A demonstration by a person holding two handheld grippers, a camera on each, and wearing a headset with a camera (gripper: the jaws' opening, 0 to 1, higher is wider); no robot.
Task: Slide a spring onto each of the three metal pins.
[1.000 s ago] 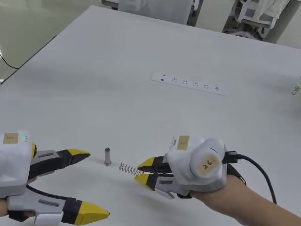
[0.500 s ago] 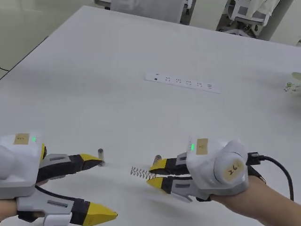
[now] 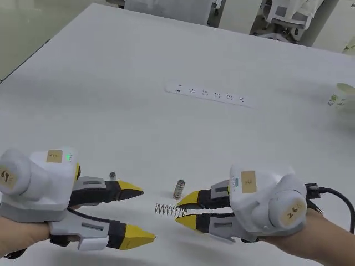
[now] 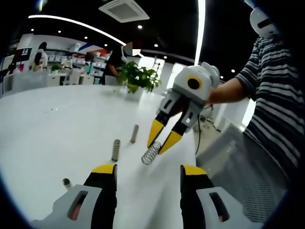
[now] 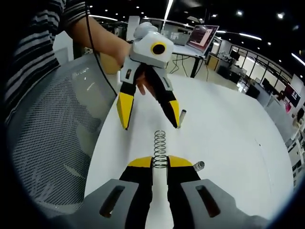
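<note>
Silvery and thin, the spring (image 3: 168, 210) sticks out sideways from the tips of the right gripper (image 3: 182, 211). Its yellow-tipped jaws are pinched almost together on one end of the coil. The rest of the spring hangs free, low over the white table (image 3: 166, 133). In the right gripper view the spring (image 5: 160, 140) runs straight ahead out of those narrow jaws.

Just beyond the spring, toward the far side of the table, stands the first pin (image 3: 179, 189), short and upright. Its side looks ribbed, but I cannot tell whether a coil sits on it. The second pin (image 3: 112, 176) stands well to the left of the spring, right beside the upper jaw of the left gripper (image 3: 147, 215). That gripper faces the spring's free end with its jaws spread wide and nothing between them.

In the left gripper view the spring (image 4: 149, 153) slants down toward the table out of the right gripper (image 4: 162, 139). The third pin (image 4: 134, 133) stands a little past the spring there, further off than the first pin (image 4: 116, 149).

Far beyond the spring, across the table, lies a white power strip (image 3: 209, 95). The person holding the grippers wears a striped sleeve (image 4: 267, 81), which shows behind the spring in the left gripper view.
</note>
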